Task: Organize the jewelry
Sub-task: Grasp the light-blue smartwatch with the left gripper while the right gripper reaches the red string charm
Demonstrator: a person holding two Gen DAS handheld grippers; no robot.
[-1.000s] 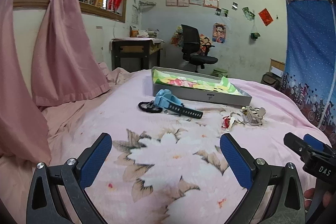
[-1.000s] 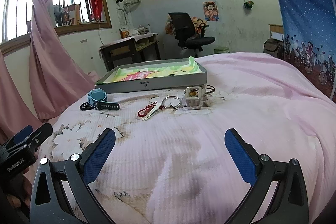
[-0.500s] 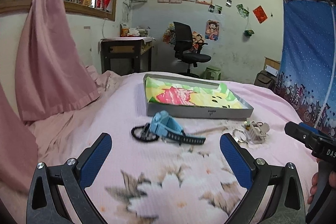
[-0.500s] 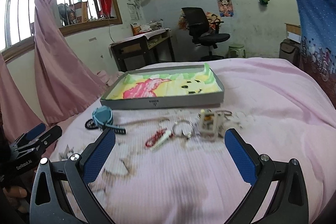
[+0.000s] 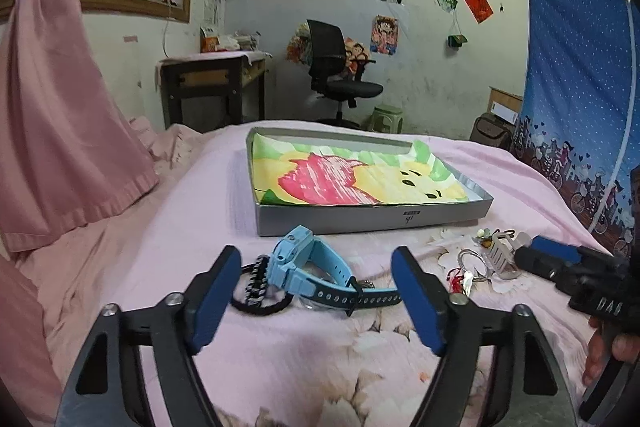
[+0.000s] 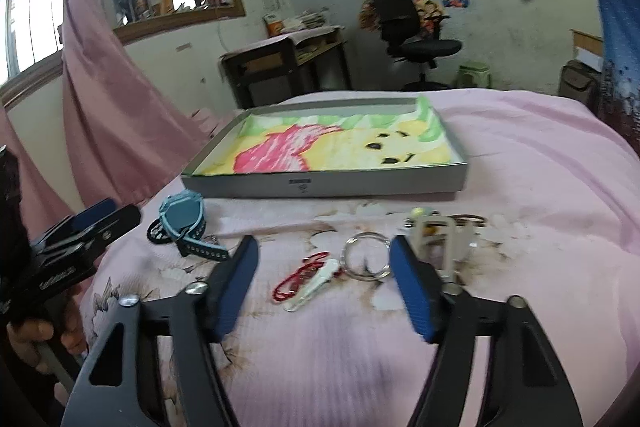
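Observation:
A grey tray [image 5: 372,217] lined with a yellow and pink cartoon cloth lies on the pink bed; it also shows in the right wrist view [image 6: 328,185]. In front of it lie a light blue watch [image 5: 316,273] beside a black bracelet [image 5: 256,287]. My left gripper [image 5: 316,301] is open and empty, just short of the watch. In the right wrist view a metal ring [image 6: 367,255], a red cord with a white clip [image 6: 308,277] and a pale hair clip [image 6: 438,239] lie on the sheet. My right gripper [image 6: 324,287] is open and empty, close to the ring and cord.
A pink curtain [image 5: 60,115] hangs at the left. A dark desk [image 5: 212,83] and a black office chair [image 5: 340,79] stand beyond the bed. A blue patterned cloth [image 5: 580,87] hangs at the right.
Both grippers have moved forward and down towards the jewelry, and both have narrowed their opening. The watch now lies between the left fingers' line; the ring and cord lie between the right fingers' line.

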